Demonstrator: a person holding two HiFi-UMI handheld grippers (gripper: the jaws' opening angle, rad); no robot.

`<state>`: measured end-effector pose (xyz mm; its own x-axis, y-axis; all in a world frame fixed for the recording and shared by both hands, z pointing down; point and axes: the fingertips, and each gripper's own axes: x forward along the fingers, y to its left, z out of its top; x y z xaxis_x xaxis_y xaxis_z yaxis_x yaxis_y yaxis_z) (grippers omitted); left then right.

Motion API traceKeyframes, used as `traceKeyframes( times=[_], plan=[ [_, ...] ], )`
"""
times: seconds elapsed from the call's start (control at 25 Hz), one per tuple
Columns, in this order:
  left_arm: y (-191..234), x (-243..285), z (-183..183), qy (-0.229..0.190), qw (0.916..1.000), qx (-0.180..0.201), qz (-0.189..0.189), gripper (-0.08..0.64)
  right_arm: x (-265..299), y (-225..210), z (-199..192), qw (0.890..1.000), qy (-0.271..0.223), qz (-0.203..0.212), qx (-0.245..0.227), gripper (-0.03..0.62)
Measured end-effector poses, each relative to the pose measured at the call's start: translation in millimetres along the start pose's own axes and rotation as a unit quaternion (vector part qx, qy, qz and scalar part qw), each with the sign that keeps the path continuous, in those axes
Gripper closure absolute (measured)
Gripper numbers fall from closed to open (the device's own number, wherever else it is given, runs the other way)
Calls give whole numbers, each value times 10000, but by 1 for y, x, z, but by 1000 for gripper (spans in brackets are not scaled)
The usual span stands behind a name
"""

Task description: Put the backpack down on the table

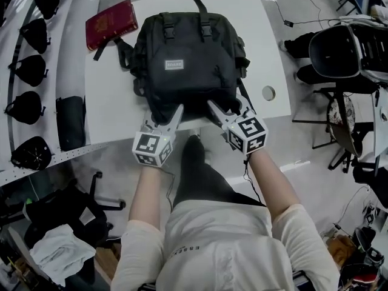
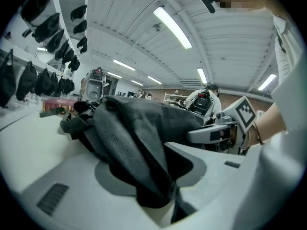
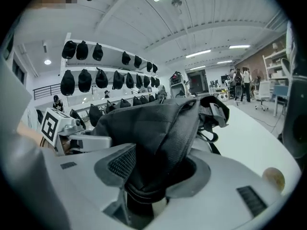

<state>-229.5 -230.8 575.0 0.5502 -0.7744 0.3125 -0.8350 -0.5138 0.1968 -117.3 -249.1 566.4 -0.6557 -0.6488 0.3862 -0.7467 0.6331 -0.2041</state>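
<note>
black backpack (image 1: 185,59) lies lengthwise, handle farthest; left gripper (image 1: 174,115), right gripper (image 1: 218,111) parted around fabric.

The only lettering I can make out is on the person's pale top (image 1: 212,235). It has a short line of small dark capitals (image 1: 183,251) low on the front that starts "ESSEN", and I cannot tell whether more follows. The black backpack (image 1: 188,47) carries a small white label (image 1: 174,65) on its front pocket, but the dark print on it is too small to read. The dark red book (image 1: 111,23) beside the backpack shows a faint gold mark on its cover, and no word of it comes clear. The cubes on the left gripper (image 1: 165,117) and the right gripper (image 1: 229,109) bear black-and-white square markers, which are coded patterns rather than letters or numbers.
</note>
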Motion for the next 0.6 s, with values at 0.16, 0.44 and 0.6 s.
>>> traceKeyframes(
  times=[0.16, 0.44, 0.6],
  plan=[
    [16, -11, -6, -284, 9969, -377, 633, 253, -12, -8, 1, 9991, -115, -398, -42, 349],
    [11, -47, 4, -328, 9951, -334, 871, 210, -50, -19, 32, 9947, -662, -778, -112, 341],
    [-3, -66, 35, -472, 9942, 256, 931, 212, -65, -6, 53, 9932, -869, -674, -379, 341]
  ],
)
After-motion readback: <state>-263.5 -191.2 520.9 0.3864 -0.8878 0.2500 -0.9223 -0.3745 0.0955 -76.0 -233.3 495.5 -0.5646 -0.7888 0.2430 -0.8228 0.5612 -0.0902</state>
